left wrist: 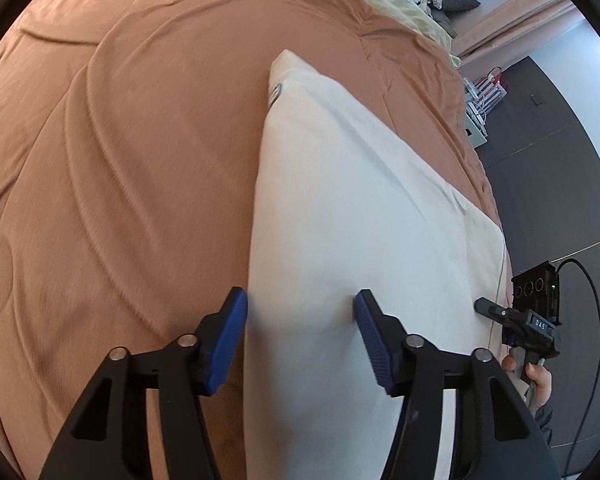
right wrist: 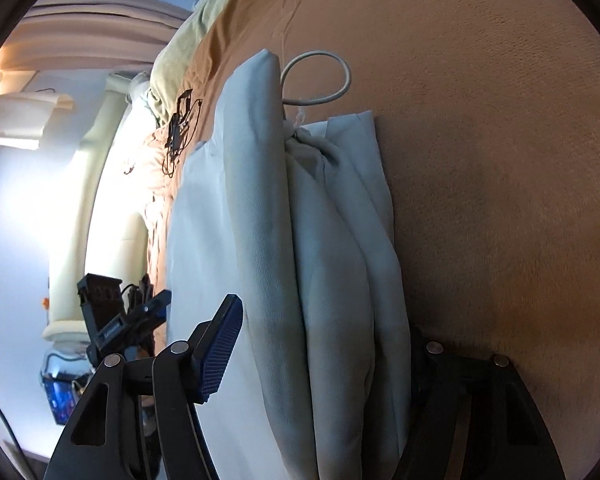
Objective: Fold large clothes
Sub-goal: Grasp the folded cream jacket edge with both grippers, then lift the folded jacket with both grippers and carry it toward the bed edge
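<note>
Nearest to me, the left gripper (left wrist: 300, 332) hangs over the near end of the pale cream, long-folded garment (left wrist: 340, 200), its blue ribbed pads (left wrist: 370, 344) spread apart. One pad sits at the garment's left edge, where cloth meets the rust-brown bedspread (left wrist: 120, 160); the other is over the cloth itself. Neither pad seems to be pressing anything, so I take that hand as empty and poised.

Off to the side, the right gripper (right wrist: 324, 360) straddles the bunched, layered end of the same garment. The folds rise between its jaws; one blue pad (right wrist: 216, 356) stands clear of the cloth, and the other is hidden behind the folds, so I cannot tell whether it has pinched the cloth. A pale drawstring loop (right wrist: 320, 76) lies on the bedspread just past the bundle's top.

What matters next is the garment's long axis: it runs away from both grippers toward the far side of the bed, a narrow strip with both hands at its near end. Folding it shorter probably means taking that near edge at both corners and carrying it along the axis.

Farther off lie a yellowish blanket (left wrist: 400, 12) and a tangle of black cables (right wrist: 180, 128).
</note>
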A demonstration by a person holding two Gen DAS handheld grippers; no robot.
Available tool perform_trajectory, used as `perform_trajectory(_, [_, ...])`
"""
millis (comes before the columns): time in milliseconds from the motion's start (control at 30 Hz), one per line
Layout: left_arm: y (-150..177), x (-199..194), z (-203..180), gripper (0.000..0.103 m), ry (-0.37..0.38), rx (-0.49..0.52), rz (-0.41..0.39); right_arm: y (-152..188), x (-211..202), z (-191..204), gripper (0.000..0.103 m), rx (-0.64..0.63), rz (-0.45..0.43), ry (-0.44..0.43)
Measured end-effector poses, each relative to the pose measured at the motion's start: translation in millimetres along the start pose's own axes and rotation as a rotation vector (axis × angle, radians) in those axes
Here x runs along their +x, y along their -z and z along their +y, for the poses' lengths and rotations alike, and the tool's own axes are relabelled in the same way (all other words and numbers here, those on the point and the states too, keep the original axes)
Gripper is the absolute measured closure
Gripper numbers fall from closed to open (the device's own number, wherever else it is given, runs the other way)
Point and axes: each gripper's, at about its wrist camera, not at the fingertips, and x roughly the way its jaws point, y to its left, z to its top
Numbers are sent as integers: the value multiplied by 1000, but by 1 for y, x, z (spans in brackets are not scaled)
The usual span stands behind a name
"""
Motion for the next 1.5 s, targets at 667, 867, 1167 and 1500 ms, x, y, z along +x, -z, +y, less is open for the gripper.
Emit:
perform_trajectory(667, [6,-52,-22,91,-16,118,-128,37,-32,104,91,-223,-124,60])
perform_trajectory(867, [14,-107,-25,91,21,127,-228,58,-55,153,91,-292,-190,29])
perform_trajectory(1167, [15,-212,-5,92,78,107,-402,80,-72,243,91,-452,-244,-39])
perform_trajectory(1500, [12,-334,59,92,20,76,-573,93,-37,363,92,-617,-230,-133])
